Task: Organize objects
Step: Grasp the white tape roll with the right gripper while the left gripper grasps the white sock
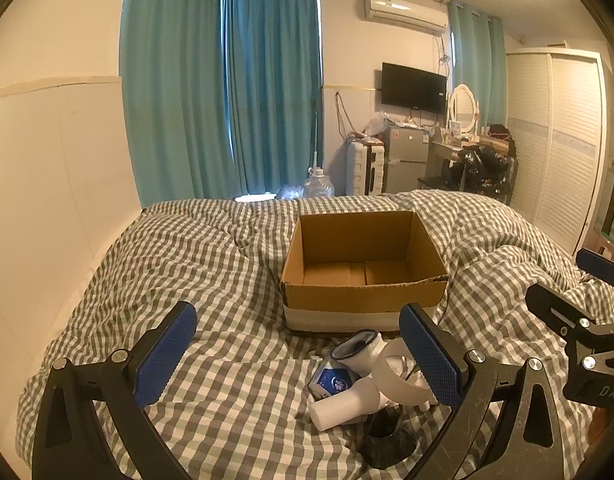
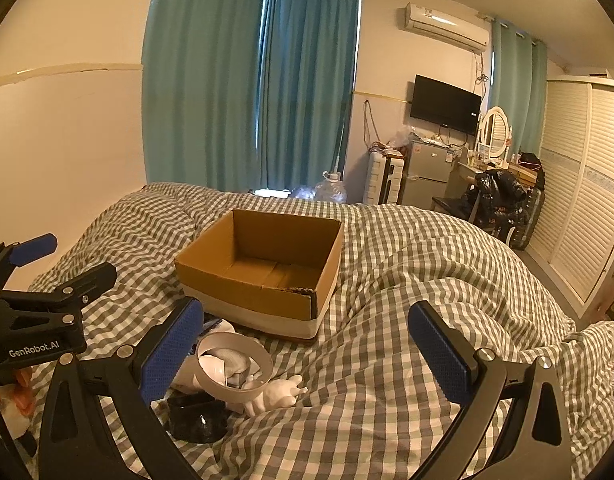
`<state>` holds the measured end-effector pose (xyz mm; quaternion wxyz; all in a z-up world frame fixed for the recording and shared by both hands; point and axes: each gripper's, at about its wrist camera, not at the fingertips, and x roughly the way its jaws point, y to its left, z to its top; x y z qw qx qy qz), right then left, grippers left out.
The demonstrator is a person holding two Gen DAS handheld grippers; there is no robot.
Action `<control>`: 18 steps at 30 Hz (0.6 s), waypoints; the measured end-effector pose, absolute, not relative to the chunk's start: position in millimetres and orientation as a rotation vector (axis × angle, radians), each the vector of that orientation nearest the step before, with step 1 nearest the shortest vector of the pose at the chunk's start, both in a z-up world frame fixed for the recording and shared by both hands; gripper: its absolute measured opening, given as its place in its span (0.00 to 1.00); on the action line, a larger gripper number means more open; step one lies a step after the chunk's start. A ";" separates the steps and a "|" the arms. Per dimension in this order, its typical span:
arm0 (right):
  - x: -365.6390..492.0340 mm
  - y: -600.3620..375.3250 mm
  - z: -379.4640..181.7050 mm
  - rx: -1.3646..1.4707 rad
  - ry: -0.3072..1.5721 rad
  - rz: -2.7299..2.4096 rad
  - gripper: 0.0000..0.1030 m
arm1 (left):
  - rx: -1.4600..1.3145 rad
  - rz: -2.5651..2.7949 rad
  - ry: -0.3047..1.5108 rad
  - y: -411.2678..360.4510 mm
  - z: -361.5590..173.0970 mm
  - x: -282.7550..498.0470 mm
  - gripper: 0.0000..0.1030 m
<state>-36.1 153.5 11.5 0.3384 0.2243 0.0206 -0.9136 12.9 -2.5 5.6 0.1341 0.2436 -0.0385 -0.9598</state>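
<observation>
Left wrist view: the left gripper [image 1: 297, 354] hangs spread wide and empty above the checked duvet [image 1: 187, 264]. The small pile of objects [image 1: 363, 380] lies low and to the right, by the right fingertip [image 1: 429, 356]: a white cylinder [image 1: 343, 404] with its long axis running left to right, a white ring [image 1: 395, 372] and a black item [image 1: 387, 436]. The empty cardboard box [image 1: 363, 264] sits just beyond the pile.

Right wrist view: the right gripper [image 2: 307, 352] is likewise spread and empty. The pile lies to its lower left, the ring [image 2: 233, 364] touching the left fingertip [image 2: 173, 348], the box [image 2: 263, 268] ahead. Both grippers seem about equally near.
</observation>
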 end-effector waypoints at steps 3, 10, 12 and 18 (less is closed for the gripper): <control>-38.8 151.8 8.8 0.616 0.040 -2.354 1.00 | 0.735 -2.754 -0.131 -4.5 2.0 10.5 1.00; -48.9 133.3 -11.0 0.724 0.045 -2.258 1.00 | 0.778 -2.721 -0.146 -14.3 -10.0 7.9 1.00; -51.3 124.0 -18.6 0.756 0.061 -2.229 1.00 | 0.801 -2.707 -0.139 -19.3 -15.1 5.4 1.00; -56.6 87.2 -46.0 0.865 0.128 -2.121 1.00 | 0.874 -2.665 -0.108 -35.6 -32.8 -6.0 1.00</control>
